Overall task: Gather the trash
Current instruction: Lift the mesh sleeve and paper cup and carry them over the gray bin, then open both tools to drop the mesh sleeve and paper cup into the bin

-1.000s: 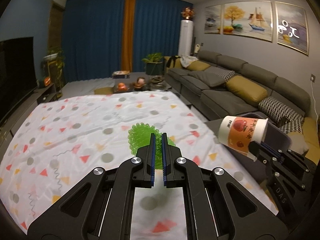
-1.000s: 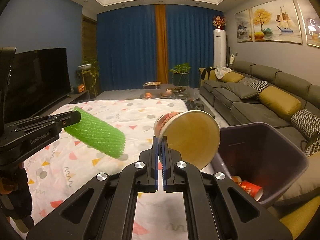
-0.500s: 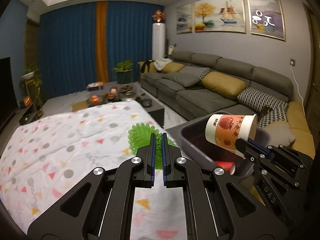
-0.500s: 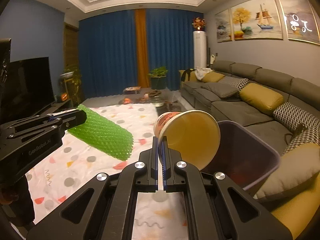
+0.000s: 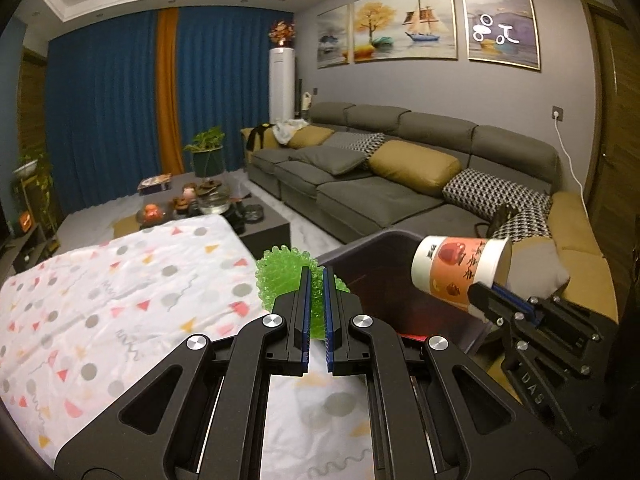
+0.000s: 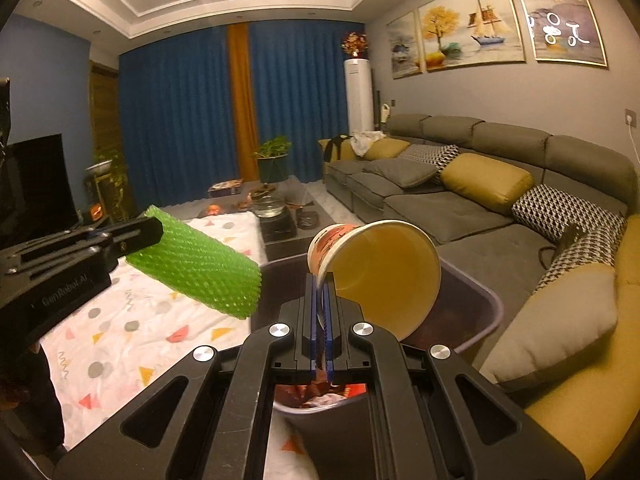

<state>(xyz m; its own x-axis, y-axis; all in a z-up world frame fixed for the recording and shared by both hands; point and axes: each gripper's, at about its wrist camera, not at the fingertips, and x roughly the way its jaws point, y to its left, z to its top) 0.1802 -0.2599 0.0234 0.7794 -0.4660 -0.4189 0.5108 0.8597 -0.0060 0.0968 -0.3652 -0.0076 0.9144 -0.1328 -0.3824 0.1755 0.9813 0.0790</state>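
As before, cup over bin.

Left wrist view: looks along its own fingers, slightly downward, close over the patterned tablecloth; sofa at 2 o'clock.
Right wrist view: same heading, close above the dark bin at 5 o'clock.
Shared: curtains, sofa, paintings, tablecloth, bin; each view catches the other's gripper.
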